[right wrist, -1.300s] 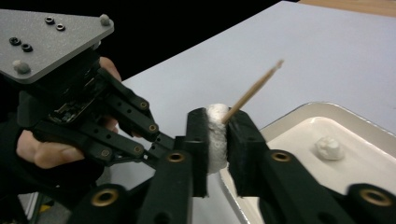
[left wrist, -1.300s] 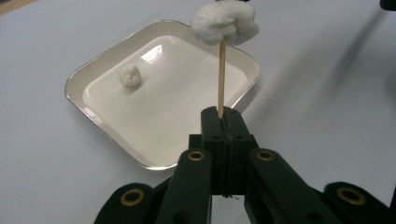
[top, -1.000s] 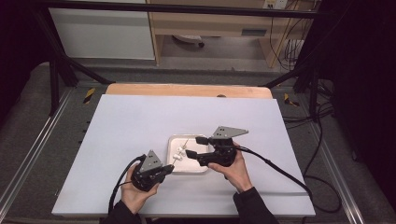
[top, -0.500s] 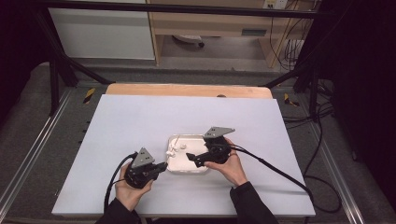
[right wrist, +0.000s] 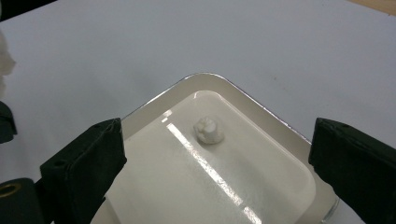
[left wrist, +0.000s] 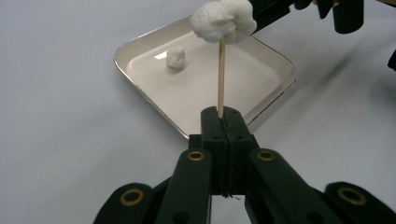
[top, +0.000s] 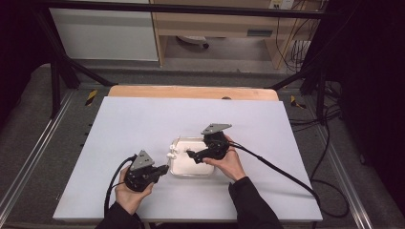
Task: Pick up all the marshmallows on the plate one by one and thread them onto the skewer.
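Observation:
My left gripper (left wrist: 223, 122) is shut on a thin wooden skewer (left wrist: 220, 70) that stands straight up from its jaws. A clump of white marshmallow (left wrist: 224, 18) sits on the skewer's tip, above the near edge of a shallow white tray (left wrist: 140, 46). One small white marshmallow piece (right wrist: 208, 130) lies loose inside the tray (right wrist: 261, 109). My right gripper (right wrist: 219, 158) hovers over the tray, jaws wide open and holding nothing. In the high view the left gripper (top: 165, 168) is just left of the tray (top: 184, 164), and the right gripper (top: 191, 155) reaches over it from the right.
The tray rests near the front middle of a white tabletop (top: 143, 119) with a wooden strip (top: 191, 91) along its far edge. A black cable (top: 282, 171) trails from the right gripper across the table's right side.
The left gripper has drawn back slightly to the left with the skewer. The right gripper has shifted a little left and farther over the tray.

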{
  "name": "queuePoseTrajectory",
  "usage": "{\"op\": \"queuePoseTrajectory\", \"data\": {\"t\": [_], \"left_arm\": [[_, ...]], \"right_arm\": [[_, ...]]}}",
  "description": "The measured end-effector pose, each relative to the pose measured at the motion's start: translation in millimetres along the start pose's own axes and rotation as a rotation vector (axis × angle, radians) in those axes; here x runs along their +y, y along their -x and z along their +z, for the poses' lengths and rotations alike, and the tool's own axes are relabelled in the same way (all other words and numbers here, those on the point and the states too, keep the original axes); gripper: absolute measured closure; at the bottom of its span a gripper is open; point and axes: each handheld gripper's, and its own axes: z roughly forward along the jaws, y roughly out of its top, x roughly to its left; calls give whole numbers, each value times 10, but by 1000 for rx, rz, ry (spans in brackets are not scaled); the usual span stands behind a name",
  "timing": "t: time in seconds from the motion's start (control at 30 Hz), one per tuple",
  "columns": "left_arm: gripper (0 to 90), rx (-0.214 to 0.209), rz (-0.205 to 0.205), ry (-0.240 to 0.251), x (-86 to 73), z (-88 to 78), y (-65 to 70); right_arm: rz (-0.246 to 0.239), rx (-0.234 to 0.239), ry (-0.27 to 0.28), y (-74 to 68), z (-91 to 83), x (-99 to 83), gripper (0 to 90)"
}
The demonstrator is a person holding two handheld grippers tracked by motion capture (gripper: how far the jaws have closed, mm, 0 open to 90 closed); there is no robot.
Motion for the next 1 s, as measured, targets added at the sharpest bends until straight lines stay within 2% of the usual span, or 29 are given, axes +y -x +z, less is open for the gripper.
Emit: {"op": "queuePoseTrajectory", "data": {"t": [0.2,0.3,0.5,0.57,0.73,1.0], "left_arm": [[891,-5,-6,1,-2,1,-17],[891,-5,-10,2,-4,-1,-23],[891,-8,-9,1,-4,1,-25],[891,-9,-9,-1,-6,4,-25],[891,-10,-8,1,-2,2,-23],[891,-13,-7,-1,-2,6,-21]], "right_arm": [[-7,-7,-40,-6,194,24,61],[-28,-18,-66,-29,283,36,85],[-51,-22,-77,-22,401,40,177],[-61,-8,-82,-25,428,33,224],[-69,-6,-94,-8,471,21,347],[-62,10,-107,4,498,10,445]]}}
